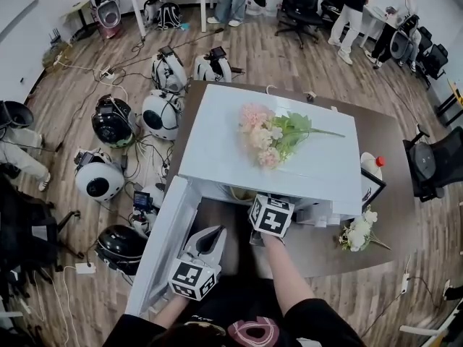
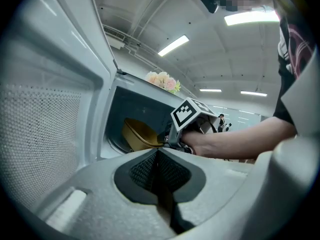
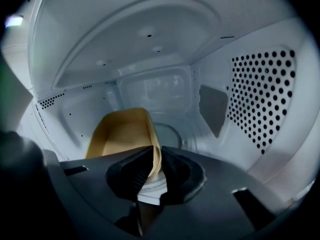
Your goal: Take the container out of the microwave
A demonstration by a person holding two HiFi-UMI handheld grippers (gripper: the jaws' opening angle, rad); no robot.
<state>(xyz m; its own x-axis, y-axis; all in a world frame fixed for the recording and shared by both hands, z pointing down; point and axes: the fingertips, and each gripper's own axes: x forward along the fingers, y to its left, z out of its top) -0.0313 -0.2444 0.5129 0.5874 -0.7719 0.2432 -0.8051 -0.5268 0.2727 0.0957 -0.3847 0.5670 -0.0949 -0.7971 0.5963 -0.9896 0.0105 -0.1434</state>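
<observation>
A tan container (image 3: 120, 131) stands tilted inside the white microwave (image 1: 304, 166), over the glass turntable (image 3: 170, 134). My right gripper (image 3: 154, 156) reaches into the cavity and is shut on the container's near rim, the thin wall pinched between both pads. In the head view only its marker cube (image 1: 271, 215) shows at the opening. In the left gripper view the container (image 2: 140, 134) shows through the opening next to that cube (image 2: 192, 113). My left gripper (image 1: 212, 233) hovers outside beside the open door (image 1: 170, 230), jaws shut and empty.
Pink flowers (image 1: 268, 136) lie on the microwave's top. A white bottle with a red cap (image 1: 370, 166) and white flowers (image 1: 358, 233) sit on the brown table (image 1: 383, 132) to the right. Helmets and cables (image 1: 116, 121) crowd the floor at left.
</observation>
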